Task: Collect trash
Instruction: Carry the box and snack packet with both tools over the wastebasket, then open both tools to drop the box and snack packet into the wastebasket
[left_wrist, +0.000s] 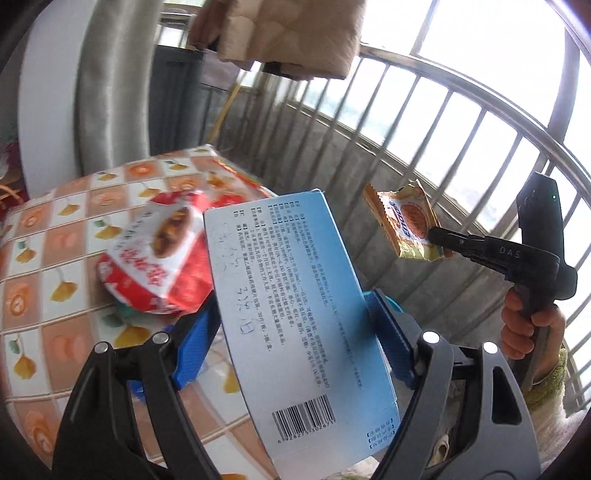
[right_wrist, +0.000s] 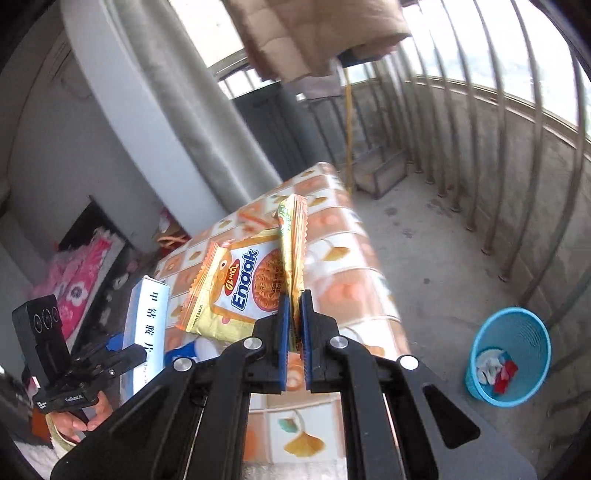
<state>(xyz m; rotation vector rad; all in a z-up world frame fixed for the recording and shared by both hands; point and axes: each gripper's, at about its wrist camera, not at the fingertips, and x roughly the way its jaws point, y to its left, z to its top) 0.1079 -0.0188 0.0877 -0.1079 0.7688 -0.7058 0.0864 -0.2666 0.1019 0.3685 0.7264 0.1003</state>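
My left gripper (left_wrist: 295, 332) is shut on a light blue medicine box (left_wrist: 295, 314), held up over the tiled tablecloth; the box also shows in the right wrist view (right_wrist: 147, 325). My right gripper (right_wrist: 293, 306) is shut on the edge of a yellow Enaak noodle snack packet (right_wrist: 240, 288), lifted above the table. That packet also shows in the left wrist view (left_wrist: 410, 221), held in the air to the right of the box. A red and white snack bag (left_wrist: 159, 258) lies on the table behind the box.
The table (right_wrist: 332, 295) has an orange and white leaf-patterned cover. A blue wastebasket (right_wrist: 509, 362) with some trash inside stands on the concrete floor to the right. Metal railings (right_wrist: 498, 166) enclose the balcony. A cloth (right_wrist: 303, 37) hangs overhead.
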